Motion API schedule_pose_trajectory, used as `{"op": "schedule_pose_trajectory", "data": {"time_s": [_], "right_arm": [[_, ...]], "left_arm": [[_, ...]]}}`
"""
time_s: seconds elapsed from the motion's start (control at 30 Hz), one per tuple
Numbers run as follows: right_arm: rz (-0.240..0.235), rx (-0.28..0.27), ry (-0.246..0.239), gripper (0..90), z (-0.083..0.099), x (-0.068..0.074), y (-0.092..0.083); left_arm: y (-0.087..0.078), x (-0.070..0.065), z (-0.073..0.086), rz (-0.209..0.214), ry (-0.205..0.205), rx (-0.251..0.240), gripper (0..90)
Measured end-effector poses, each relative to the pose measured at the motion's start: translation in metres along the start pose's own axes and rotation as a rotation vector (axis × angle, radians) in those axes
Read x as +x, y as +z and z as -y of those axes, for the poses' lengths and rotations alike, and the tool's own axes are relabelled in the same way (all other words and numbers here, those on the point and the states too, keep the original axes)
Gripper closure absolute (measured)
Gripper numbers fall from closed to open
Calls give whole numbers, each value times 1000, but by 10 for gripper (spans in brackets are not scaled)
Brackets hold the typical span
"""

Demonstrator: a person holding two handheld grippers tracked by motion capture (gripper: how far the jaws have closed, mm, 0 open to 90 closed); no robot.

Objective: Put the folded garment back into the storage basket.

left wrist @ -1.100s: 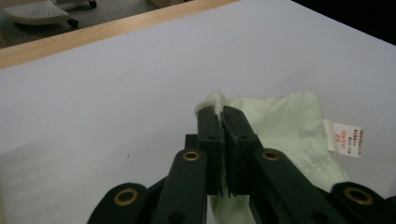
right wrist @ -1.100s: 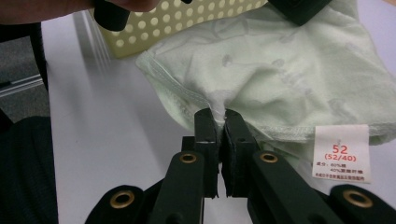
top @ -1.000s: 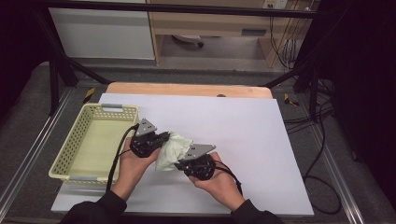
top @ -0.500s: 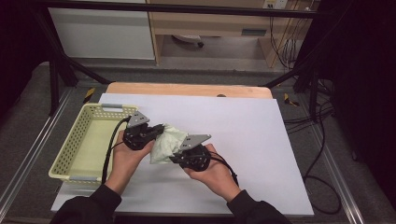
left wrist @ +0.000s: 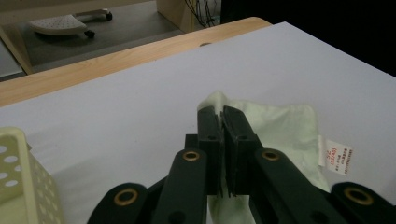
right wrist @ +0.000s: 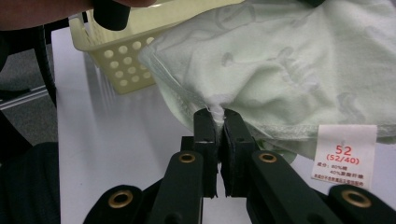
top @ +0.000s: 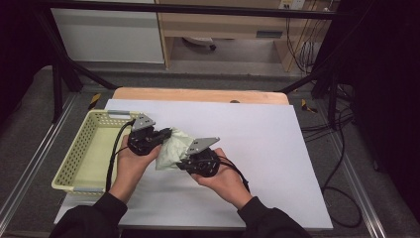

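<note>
Cloth pinched in both clamped grippers, left gripper and right gripper, just above counter beside basket; best kept taut, lifted evenly toward basket

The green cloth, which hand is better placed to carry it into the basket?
Left, probably: the left gripper pinches the green cloth right beside the basket; the right gripper grips it farther away.
</note>
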State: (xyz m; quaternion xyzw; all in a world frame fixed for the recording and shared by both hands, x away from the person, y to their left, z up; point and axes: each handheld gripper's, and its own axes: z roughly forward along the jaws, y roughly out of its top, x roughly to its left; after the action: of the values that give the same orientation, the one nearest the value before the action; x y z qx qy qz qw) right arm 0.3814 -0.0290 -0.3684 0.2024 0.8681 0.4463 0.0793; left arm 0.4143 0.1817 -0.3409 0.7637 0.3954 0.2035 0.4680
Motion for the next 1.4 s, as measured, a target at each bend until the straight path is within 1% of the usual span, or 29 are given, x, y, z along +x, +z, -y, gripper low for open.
{"op": "schedule_pose_trajectory", "data": {"time_s": [0.17,0.23,0.33,0.57,0.63,0.93,1.1,1.4], "right_arm": [[0,-3,2,864,-5,-2,4],[-1,-6,2,864,-7,-3,6],[-2,-6,-4,864,-10,-4,10],[-4,-27,-8,863,-18,-2,16],[-1,-31,-16,864,-20,-2,18],[-5,-47,-7,864,-28,-4,23],[-9,-47,-12,864,-35,-2,29],[-17,-53,-26,864,-47,2,42]], "left_arm": [[0,5,-2,-10,5,2,866],[-1,7,-3,-13,-3,-6,865],[-3,11,-4,-20,-4,-5,865],[-9,18,-7,-37,-11,-13,866],[-11,20,-8,-40,-13,-14,865],[-20,32,-9,-61,-26,-15,865],[-24,37,-10,-71,-25,-22,866],[-31,50,-9,-99,-39,-26,865]]}}
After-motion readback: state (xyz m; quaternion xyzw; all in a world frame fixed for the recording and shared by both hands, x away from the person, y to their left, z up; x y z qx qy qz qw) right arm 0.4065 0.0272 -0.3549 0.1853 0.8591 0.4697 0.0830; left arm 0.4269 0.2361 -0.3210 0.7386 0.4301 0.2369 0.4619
